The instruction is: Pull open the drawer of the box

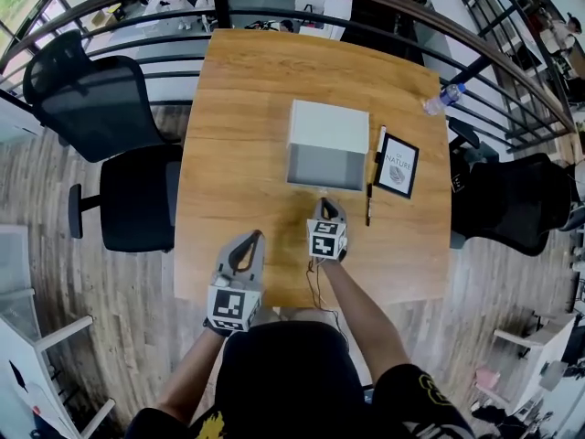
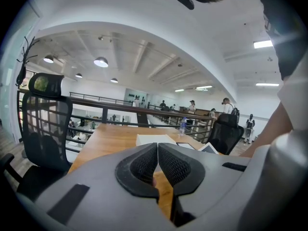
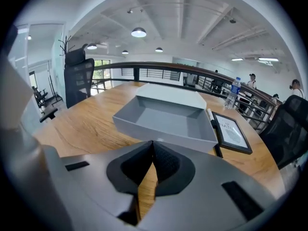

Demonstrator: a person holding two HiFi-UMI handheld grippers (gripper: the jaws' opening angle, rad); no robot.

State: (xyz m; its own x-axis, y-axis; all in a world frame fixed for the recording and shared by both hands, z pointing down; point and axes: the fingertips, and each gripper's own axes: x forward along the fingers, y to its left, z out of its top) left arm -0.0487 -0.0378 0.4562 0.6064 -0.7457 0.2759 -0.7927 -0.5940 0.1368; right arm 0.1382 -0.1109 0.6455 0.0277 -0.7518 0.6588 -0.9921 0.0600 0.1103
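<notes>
Right tool (image 3: 153,145) fully closed, nothing visibly held, tips near open drawer (image 3: 163,121) front; any forward nudge could shove it back into the box (image 3: 168,96).

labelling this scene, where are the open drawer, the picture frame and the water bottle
grey drawer (image 3: 166,120), right gripper view, on its inner floor
picture frame (image 1: 397,165), head view, middle of its white print
water bottle (image 1: 442,98), head view, on its clear body
</notes>
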